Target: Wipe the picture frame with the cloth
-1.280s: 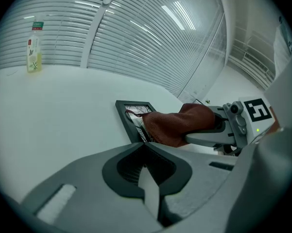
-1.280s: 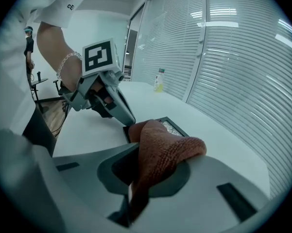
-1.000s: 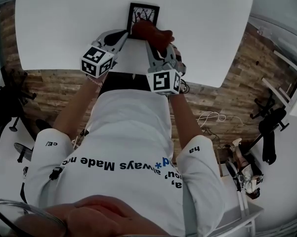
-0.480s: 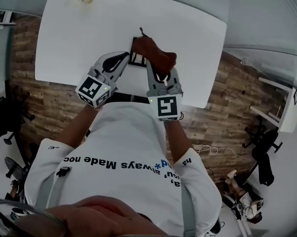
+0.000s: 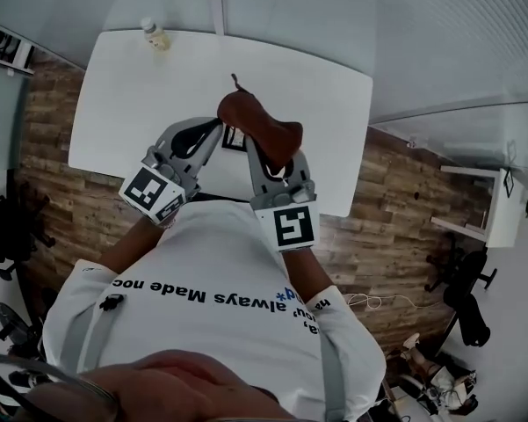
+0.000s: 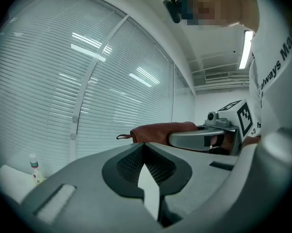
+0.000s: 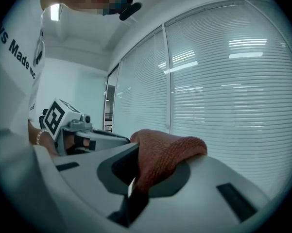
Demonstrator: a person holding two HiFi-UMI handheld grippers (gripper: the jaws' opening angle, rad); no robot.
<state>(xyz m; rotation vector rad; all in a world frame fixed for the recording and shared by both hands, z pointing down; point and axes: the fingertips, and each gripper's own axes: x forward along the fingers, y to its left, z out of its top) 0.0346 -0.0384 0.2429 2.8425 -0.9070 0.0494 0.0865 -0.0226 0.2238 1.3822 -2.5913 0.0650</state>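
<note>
White table (image 5: 132,95) fills the middle. The right gripper (image 5: 264,152) is clamped on the bunched rust cloth (image 5: 262,123); the left gripper (image 5: 209,135) is pinched together on nothing. The picture frame (image 5: 235,137) looks to lie flat on the table between both tips, mostly hidden under the cloth, so the right gripper is nearer and the wipe goes straight down. 1 bottle (image 5: 155,33) stands far left, well apart.

A white table (image 5: 141,95) stands on a wood-plank floor (image 5: 395,209). Closed horizontal blinds (image 7: 233,81) cover the glazed wall beyond the table. One linear ceiling light (image 6: 245,49) is lit. A black office chair (image 5: 470,310) stands well apart from the table.
</note>
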